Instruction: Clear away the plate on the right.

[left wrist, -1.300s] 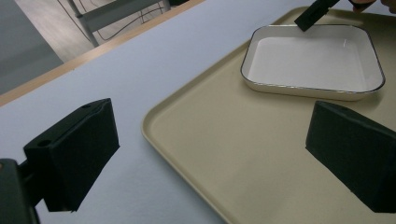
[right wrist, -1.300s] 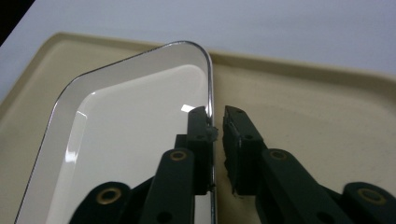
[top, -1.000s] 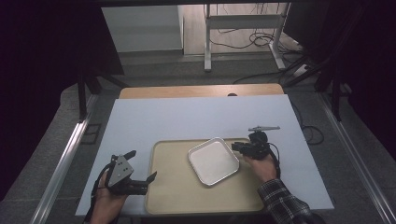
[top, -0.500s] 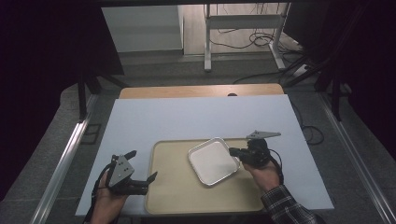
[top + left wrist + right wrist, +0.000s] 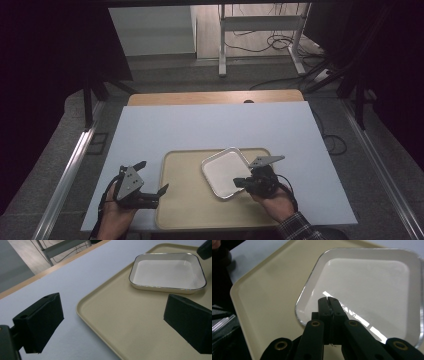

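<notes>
A dish on a tray on the table

The tray [image 5: 190, 210] lies on the near part of the table [image 5: 200, 127]. The dish [image 5: 226, 171] sits in the tray's far right part. The left gripper [image 5: 152, 192] is at the tray's left edge, the right gripper [image 5: 239, 183] at the dish's near edge

Lab or recording room, not a home. White table top [image 5: 210, 130] laid on a wooden bench [image 5: 215, 96], dark curtains [image 5: 45, 55] on both sides. Grey carpet floor [image 5: 165, 75], loose cables [image 5: 280, 42] far right, metal stand legs [image 5: 260, 30] at the far end, aluminium rail [image 5: 65, 175] on the left.
</notes>
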Action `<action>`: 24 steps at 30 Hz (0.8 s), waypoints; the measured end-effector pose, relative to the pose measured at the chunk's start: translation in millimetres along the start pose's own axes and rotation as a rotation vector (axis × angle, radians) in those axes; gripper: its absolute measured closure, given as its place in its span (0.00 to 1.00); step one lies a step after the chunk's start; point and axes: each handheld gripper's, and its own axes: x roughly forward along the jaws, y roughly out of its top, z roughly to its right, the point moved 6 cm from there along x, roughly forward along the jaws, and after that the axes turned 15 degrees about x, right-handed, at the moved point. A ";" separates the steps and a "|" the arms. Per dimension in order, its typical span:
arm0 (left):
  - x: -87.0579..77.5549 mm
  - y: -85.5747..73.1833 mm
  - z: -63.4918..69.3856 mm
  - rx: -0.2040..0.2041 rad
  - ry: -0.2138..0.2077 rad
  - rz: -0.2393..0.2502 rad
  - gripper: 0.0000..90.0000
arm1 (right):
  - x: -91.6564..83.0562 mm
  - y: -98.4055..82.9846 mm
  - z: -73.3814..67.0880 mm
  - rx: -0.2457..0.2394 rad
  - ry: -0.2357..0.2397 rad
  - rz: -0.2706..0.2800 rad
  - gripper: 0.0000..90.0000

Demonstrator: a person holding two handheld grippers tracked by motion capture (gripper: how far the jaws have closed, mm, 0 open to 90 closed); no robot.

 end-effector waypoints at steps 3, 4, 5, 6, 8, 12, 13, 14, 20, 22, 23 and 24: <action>-0.5 0.3 -0.4 0.000 0.004 0.004 0.02 | 2.3 -7.3 -6.0 -0.026 0.002 -0.020 1.00; -0.6 0.3 -0.5 0.000 0.004 0.004 0.02 | 2.7 -9.8 -7.3 -0.031 0.000 -0.030 1.00; -0.6 0.3 -0.6 0.000 0.005 0.005 0.02 | 3.3 -12.0 -8.1 -0.038 0.001 -0.036 1.00; -0.6 0.3 -0.6 0.000 0.005 0.005 0.02 | 3.3 -12.0 -8.1 -0.038 0.001 -0.036 1.00; -0.5 0.2 -0.5 0.001 0.005 0.003 0.02 | 5.6 -18.7 -9.6 -0.049 -0.003 -0.057 1.00; -0.2 0.3 -0.3 0.003 0.005 0.003 0.02 | 9.6 -26.3 -8.3 -0.057 -0.013 -0.086 1.00; -0.1 0.3 -0.3 0.003 0.005 0.003 0.02 | 11.5 -28.1 -7.2 -0.058 -0.016 -0.095 1.00; 0.0 0.2 -0.4 0.004 0.005 0.002 0.02 | 12.7 -29.4 -6.3 -0.058 -0.018 -0.103 1.00; 0.1 0.2 -0.2 0.007 0.005 0.001 0.02 | 20.4 -32.5 -4.6 -0.064 -0.019 -0.129 1.00; 0.1 0.4 -0.1 0.009 0.005 0.000 0.02 | 21.5 -32.0 -5.1 -0.070 -0.016 -0.128 1.00; 0.0 0.3 -0.2 0.011 0.004 -0.002 0.02 | 22.1 -31.6 -5.5 -0.071 -0.013 -0.127 1.00; 0.1 0.3 -0.1 0.012 0.004 -0.002 0.02 | 22.8 -31.3 -5.6 -0.072 -0.010 -0.125 1.00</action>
